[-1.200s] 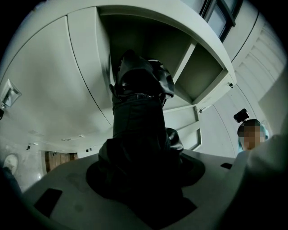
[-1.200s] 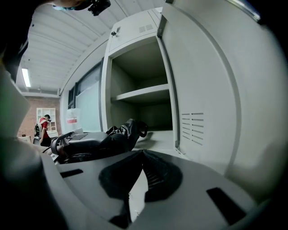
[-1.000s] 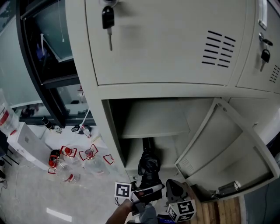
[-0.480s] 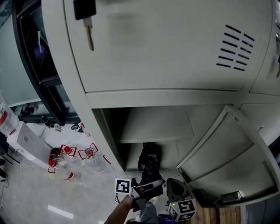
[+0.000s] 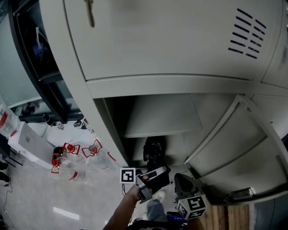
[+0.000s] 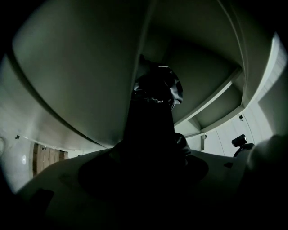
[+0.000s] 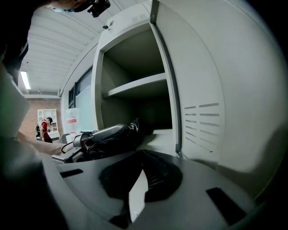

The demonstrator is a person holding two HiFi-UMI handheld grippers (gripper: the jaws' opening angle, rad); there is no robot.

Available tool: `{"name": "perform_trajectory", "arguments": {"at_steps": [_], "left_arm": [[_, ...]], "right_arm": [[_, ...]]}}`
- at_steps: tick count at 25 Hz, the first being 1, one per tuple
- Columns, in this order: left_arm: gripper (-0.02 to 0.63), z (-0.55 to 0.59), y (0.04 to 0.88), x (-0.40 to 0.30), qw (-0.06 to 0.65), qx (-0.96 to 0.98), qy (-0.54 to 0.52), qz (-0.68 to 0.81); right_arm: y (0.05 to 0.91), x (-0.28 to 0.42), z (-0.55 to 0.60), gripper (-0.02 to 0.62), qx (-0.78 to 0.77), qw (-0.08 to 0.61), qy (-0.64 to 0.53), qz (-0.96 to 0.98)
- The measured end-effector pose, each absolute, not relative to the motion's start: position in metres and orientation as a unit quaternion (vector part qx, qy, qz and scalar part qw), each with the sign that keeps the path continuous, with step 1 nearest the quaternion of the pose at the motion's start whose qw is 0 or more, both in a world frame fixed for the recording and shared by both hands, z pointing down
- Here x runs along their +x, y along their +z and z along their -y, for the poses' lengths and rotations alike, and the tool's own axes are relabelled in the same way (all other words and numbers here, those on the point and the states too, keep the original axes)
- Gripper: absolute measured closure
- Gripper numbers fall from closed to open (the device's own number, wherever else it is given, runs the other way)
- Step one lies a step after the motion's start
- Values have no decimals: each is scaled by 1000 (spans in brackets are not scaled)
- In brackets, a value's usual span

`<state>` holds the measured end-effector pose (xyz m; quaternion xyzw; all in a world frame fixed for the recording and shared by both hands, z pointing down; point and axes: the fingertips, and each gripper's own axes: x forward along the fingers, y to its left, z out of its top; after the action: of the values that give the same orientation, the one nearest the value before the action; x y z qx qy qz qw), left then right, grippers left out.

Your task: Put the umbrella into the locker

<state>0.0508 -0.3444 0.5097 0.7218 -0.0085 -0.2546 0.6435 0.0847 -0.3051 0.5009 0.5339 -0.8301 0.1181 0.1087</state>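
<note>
The black folded umbrella lies with its far end inside the locker's open lower compartment, under an inner shelf. My left gripper is shut on the umbrella's near end, just outside the opening. In the left gripper view the umbrella runs up from the left gripper into the dark compartment. My right gripper hangs beside it to the right, by the open door. In the right gripper view the right gripper holds nothing, its pads meeting at the tips, and the umbrella shows at left.
Several plastic bottles and a white box lie on the floor to the left. A key hangs from the shut upper door. Wooden flooring shows bottom right. A person in red stands far off.
The head view has closed in on the locker. My left gripper has moved up toward the opening with the umbrella. The right gripper stays beside it.
</note>
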Motion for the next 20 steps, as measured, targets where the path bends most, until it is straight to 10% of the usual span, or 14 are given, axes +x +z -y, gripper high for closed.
{"name": "perform_trajectory", "arguments": {"at_steps": [20], "left_arm": [[249, 306, 519, -6, 588, 759, -211, 182]], "right_arm": [[486, 71, 267, 594, 525, 105, 98, 839]]}}
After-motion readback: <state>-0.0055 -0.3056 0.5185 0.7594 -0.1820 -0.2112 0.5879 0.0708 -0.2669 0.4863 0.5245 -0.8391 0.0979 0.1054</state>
